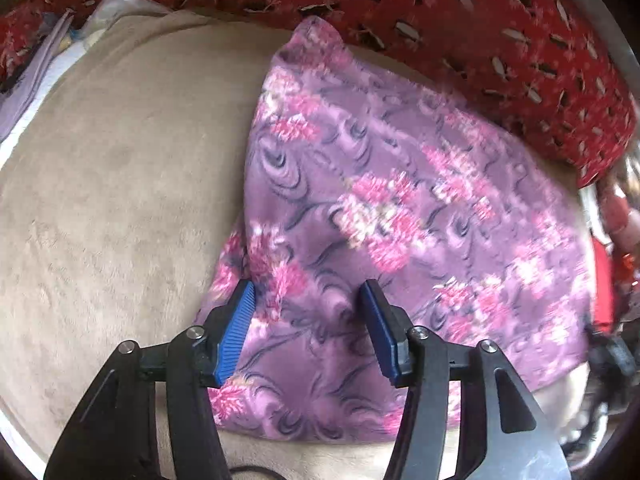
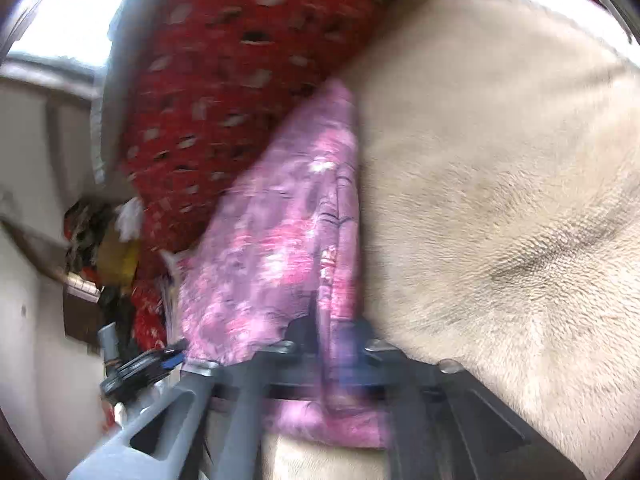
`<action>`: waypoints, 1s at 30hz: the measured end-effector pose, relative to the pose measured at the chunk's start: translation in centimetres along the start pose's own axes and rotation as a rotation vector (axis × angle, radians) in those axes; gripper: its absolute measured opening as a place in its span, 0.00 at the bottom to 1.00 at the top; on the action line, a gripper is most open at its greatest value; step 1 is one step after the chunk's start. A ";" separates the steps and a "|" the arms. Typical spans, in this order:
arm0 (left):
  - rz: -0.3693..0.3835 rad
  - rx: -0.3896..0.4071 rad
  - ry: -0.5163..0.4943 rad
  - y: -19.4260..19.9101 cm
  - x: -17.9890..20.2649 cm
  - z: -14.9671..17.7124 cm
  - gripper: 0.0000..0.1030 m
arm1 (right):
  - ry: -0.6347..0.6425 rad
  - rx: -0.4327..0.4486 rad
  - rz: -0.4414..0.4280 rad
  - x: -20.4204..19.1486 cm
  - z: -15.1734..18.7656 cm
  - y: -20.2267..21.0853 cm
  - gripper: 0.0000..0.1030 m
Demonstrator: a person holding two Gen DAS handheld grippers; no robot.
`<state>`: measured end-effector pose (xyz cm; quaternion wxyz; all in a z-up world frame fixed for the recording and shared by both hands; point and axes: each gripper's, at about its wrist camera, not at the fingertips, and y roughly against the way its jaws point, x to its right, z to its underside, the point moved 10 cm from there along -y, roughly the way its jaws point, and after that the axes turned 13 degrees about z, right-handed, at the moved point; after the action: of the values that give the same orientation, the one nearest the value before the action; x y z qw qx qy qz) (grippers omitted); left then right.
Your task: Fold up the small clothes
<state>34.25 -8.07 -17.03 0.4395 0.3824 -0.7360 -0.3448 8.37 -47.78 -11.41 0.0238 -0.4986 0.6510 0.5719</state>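
A purple cloth with pink flowers [image 1: 380, 200] lies spread on a beige plush blanket [image 1: 120, 180], one corner pointing toward the far red fabric. My left gripper [image 1: 308, 286] hovers over the cloth's near left part, its blue pads [image 1: 236, 332] apart and open, gripping nothing. In the blurred right wrist view the same cloth [image 2: 272, 248] runs from the red fabric down into my right gripper [image 2: 340, 340]. That gripper is shut on a fold of the cloth, which drapes over and hides the fingertips.
A red patterned fabric [image 1: 440, 8] bunches along the far edge of the blanket [image 2: 500, 200]. White and lilac items [image 1: 40, 68] are piled at the far left. Beyond the bed's edge sit dark and red clutter [image 2: 100, 240] and a pale wall.
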 end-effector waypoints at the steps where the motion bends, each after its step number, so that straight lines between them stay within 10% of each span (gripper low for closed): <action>1: -0.012 0.002 -0.007 0.1 0.0 0.1 0.54 | 0.028 0.068 0.012 -0.2 -0.3 1.3 0.04; 6: -0.015 -0.029 0.021 1.2 0.1 0.7 0.53 | 0.016 -0.046 0.153 2.6 1.2 -1.0 0.10; 14: 0.080 -0.021 0.047 2.6 2.9 3.1 0.54 | 0.131 0.181 0.112 -3.5 -0.6 3.8 0.36; 19: -0.016 -0.053 -0.025 0.4 3.4 4.6 0.55 | 0.159 0.010 0.272 -0.6 2.1 -2.0 0.34; 30: 0.081 0.010 0.029 2.7 4.7 2.7 0.55 | 0.132 0.280 0.150 -5.4 -4.1 5.1 0.39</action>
<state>29.56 -10.47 -13.99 0.4619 0.3596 -0.7461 -0.3174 9.84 -48.38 -3.08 0.0075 -0.4770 0.7598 0.4416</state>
